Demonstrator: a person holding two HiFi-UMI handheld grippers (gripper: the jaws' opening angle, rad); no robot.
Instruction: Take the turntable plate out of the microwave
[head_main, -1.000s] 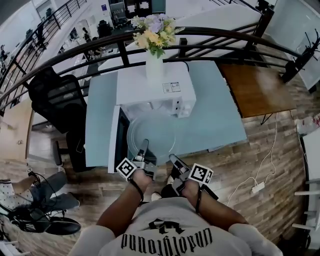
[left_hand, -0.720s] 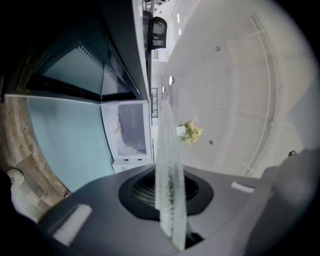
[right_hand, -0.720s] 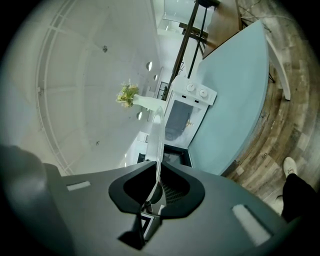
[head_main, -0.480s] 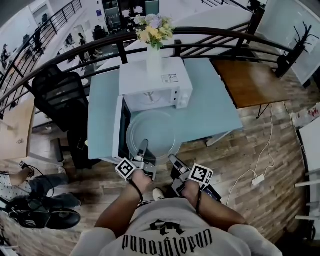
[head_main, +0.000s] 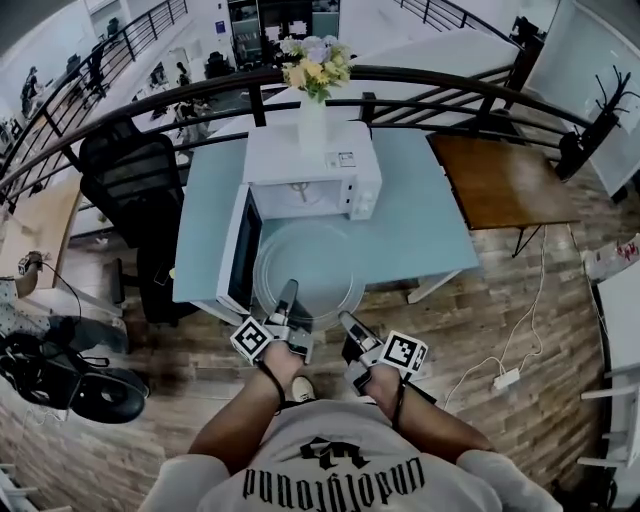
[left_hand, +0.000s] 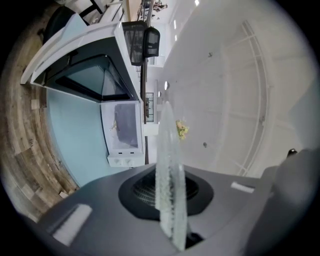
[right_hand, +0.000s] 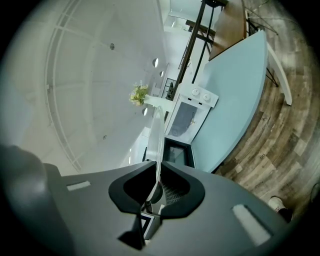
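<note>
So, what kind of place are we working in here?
Probably an office or lab mezzanine: a curved black railing runs behind the blue table, and an office chair stands beside it.

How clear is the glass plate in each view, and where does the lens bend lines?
Head view: the turntable plate looks faint; the railing bows. Left gripper view: the plate's edge is close and blurred. Right gripper view: a thin, sharper edge.

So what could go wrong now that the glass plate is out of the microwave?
The glass turntable plate is pinched only at its near rim by the left gripper and right gripper, so it could slip or tip and break on the wooden floor. The open microwave door stands close on its left; a sideways swing might knock it.
</note>
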